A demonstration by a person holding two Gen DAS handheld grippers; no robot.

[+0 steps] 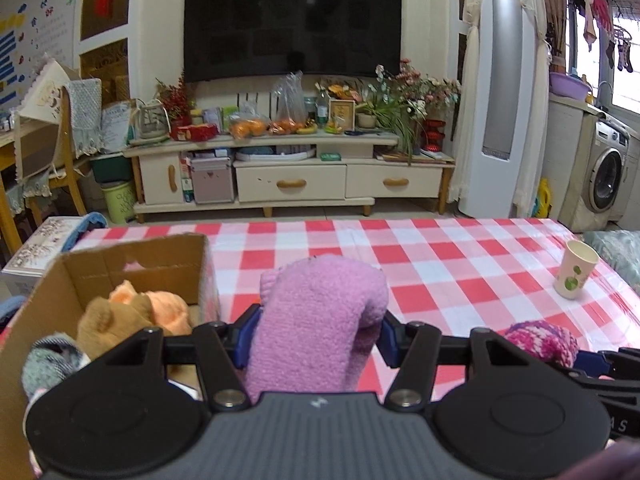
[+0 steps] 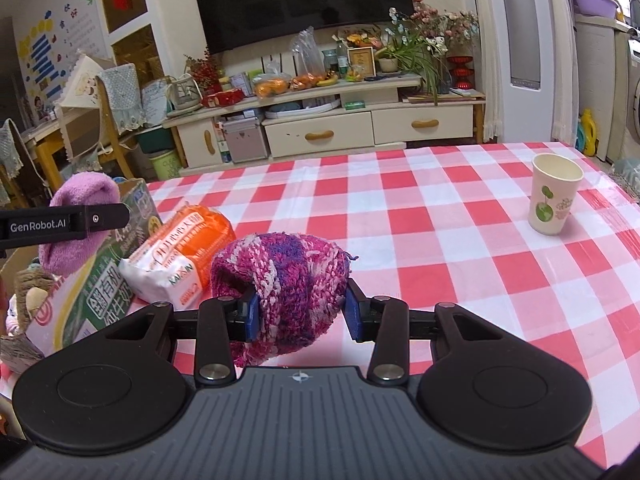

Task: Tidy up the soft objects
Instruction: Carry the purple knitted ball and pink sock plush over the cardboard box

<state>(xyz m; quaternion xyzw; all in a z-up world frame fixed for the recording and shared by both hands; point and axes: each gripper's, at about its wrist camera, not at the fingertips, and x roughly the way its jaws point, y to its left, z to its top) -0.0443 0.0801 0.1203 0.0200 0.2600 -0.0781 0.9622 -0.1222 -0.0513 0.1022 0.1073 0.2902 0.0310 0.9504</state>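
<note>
The left tongs (image 1: 316,336) clamp a lilac sock (image 1: 316,320) beside the box (image 1: 132,256), while the right tongs (image 2: 302,312) clamp a magenta knit bundle (image 2: 284,280) above the checked tabletop (image 2: 440,240).

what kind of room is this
Most likely a home living room: a wall TV above a cluttered TV cabinet, a checked-cloth table in front, and a washing machine off to one side.

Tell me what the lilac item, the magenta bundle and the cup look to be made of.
Lilac item: fuzzy fleece-like knit, matte nap. Magenta bundle: chunky looped yarn in mixed pinks and purple. Cup: probably paper, smooth printed wall with a rolled rim.
</note>
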